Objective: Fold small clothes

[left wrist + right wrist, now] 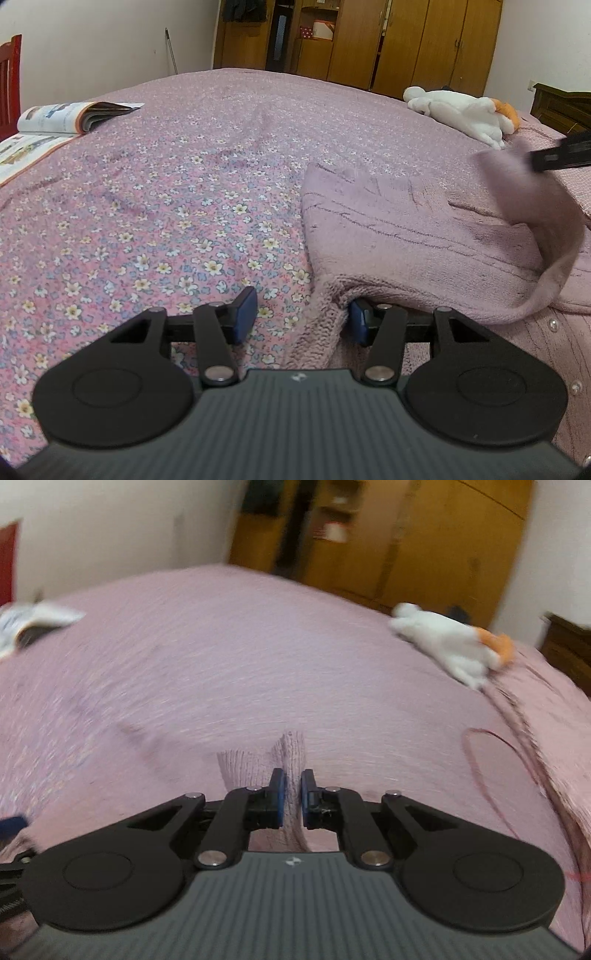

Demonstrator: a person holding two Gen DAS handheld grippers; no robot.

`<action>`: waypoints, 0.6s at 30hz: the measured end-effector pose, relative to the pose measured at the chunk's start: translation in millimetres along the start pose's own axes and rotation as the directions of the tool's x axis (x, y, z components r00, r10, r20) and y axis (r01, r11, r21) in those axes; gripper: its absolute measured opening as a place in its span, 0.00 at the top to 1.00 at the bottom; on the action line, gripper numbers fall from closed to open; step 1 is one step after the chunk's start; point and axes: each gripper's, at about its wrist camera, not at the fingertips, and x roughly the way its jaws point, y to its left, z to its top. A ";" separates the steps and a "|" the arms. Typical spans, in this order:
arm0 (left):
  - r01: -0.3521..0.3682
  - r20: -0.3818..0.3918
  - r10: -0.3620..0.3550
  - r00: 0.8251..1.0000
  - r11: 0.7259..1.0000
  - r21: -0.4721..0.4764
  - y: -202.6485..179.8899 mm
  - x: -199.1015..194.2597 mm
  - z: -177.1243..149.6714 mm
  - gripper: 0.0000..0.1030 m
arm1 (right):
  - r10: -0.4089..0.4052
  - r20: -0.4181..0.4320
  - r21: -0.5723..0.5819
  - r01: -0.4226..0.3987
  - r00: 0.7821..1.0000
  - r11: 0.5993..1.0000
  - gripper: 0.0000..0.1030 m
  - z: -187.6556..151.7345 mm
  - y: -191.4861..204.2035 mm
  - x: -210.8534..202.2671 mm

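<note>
A small pink knitted cardigan (406, 236) lies on the flowered bedspread (166, 192) at the right of the left wrist view. My left gripper (301, 317) is open, low over the bed, with the cardigan's ribbed hem (319, 332) between its blue pads; the right pad (358, 321) touches the knit. My right gripper (291, 797) is shut on a ribbed sleeve cuff (291, 753) and holds it up above the bed. In the left wrist view the right gripper (561, 151) shows at the right edge, with the sleeve (535, 206) hanging from it, blurred.
An open magazine (55, 125) lies at the bed's far left. A white and orange plush toy (465, 110) lies at the far right, also in the right wrist view (450, 642). A wooden wardrobe (406, 40) stands behind the bed. A red chair (9, 85) stands at the left.
</note>
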 end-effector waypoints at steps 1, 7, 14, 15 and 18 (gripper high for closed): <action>0.001 0.000 -0.001 1.000 1.000 -0.001 0.1 -0.2 0.0 0.48 | -0.014 0.004 0.035 0.013 1.000 0.999 0.91 -1.6 -16.8 -4.8; -0.005 0.002 0.005 1.000 1.000 0.003 -1.9 -0.7 -0.9 0.48 | -0.056 -0.035 0.266 0.064 0.998 0.962 0.91 -46.1 -111.1 -23.6; -0.007 0.001 0.007 1.000 1.000 0.005 -2.6 -0.9 -0.7 0.48 | 0.020 -0.170 0.498 0.068 0.985 0.865 0.90 -136.1 -169.5 -20.1; -0.007 0.002 0.007 1.000 1.000 0.005 -2.6 -1.0 -0.9 0.48 | 0.038 -0.184 0.512 0.062 0.982 0.857 0.87 -145.3 -173.6 -20.5; -0.010 0.002 0.010 1.000 1.000 0.009 -3.4 -1.1 -0.7 0.48 | 0.077 -0.182 0.531 0.032 0.980 0.847 0.72 -157.6 -179.6 -25.4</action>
